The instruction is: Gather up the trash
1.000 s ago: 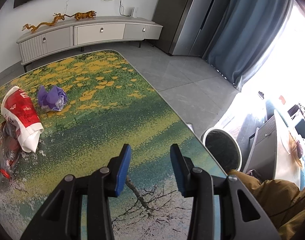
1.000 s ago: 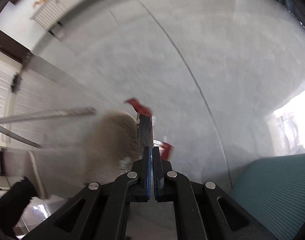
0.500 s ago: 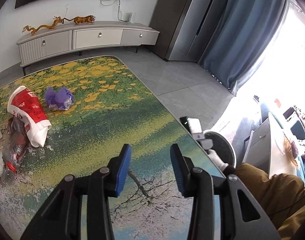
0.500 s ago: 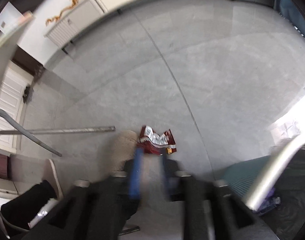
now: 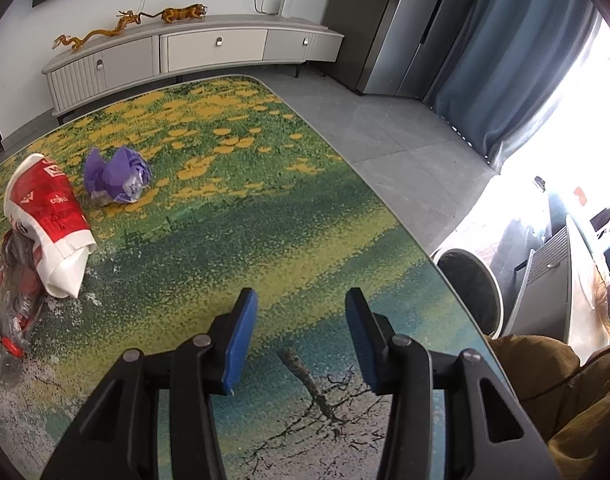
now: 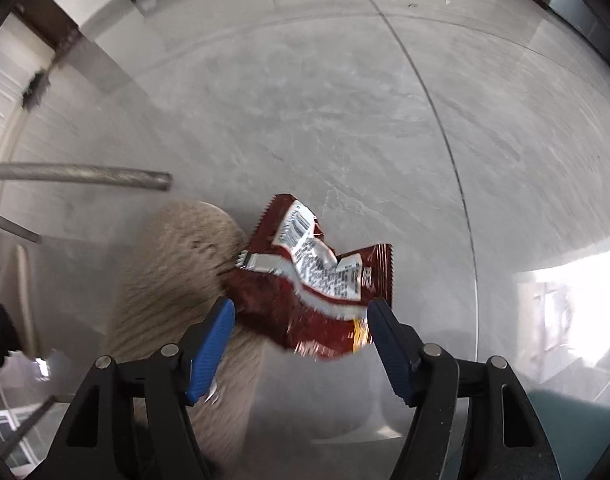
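Trash lies along the left of our flower-printed table (image 5: 233,216): a crushed clear bottle (image 5: 15,312) at the edge, a red-and-white paper cup (image 5: 49,216) tipped on its side touching it, and a crumpled purple wrapper (image 5: 119,176) just beside the cup. Our left gripper (image 5: 301,336) hovers over the bare near part of the table, its jaws apart after just widening, nothing between them. Off the table's right edge stands a round bin (image 5: 471,288) on the floor. Our right gripper (image 6: 301,340) points down at the grey floor (image 6: 345,100), its jaws having just been opening, with a dark red snack bag (image 6: 305,296) in the gap; blur hides whether either pad touches it. A fuzzy beige slipper (image 6: 173,280) sits just left of the bag.
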The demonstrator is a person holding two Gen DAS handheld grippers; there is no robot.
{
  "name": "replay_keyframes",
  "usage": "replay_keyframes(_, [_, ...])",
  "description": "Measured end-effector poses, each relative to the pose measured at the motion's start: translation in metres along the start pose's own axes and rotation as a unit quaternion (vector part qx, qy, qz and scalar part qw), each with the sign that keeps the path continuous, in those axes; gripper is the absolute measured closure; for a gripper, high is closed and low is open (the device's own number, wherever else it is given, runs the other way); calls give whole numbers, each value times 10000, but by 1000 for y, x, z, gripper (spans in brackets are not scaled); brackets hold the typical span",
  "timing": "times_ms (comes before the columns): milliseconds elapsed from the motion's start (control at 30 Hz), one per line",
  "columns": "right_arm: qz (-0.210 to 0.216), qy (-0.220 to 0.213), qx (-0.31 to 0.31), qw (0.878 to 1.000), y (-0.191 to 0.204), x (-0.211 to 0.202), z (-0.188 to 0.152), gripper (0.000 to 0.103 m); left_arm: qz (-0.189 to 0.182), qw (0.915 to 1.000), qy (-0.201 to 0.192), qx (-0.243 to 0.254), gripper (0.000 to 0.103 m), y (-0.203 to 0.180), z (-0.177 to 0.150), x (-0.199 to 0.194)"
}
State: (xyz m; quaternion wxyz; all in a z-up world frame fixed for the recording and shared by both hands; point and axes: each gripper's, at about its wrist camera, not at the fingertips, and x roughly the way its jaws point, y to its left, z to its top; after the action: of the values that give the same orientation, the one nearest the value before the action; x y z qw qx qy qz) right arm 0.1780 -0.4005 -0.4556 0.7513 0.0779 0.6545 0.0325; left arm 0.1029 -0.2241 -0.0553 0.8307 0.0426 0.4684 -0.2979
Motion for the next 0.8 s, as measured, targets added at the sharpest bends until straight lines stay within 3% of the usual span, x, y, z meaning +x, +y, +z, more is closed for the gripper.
replay_keyframes(133, [-167,249,205,9993,-10,28,2,43,44,9999,8,105,54,-5,2,4])
replay_keyframes(233, [-88,506,488,9975,-25,43,-5,75,48,9999,3,112,54,-5,2,4])
replay_keyframes(267, [-18,546,622,9966,-31,44,-9,95,37,9999,6,105,54,-5,2,4])
replay_keyframes(300, [14,560,716,9959,-35,45,-12,98,20,10000,9,93,54,-6,2,4])
replay_keyframes(467, [578,338,1347,9886,-61,20,-23,99,-67,9999,-114,42,54,-6,2,-6])
replay_keyframes(633, [1139,-426,1524,9808,-66,-59,-14,100,-186,9992,-356,-18,54,-7,1,-26])
replay_keyframes(800, [1315,-1178,1391,9744,-60,-159,-17,100,-370,9977,-558,-82,54,-8,-5,-47])
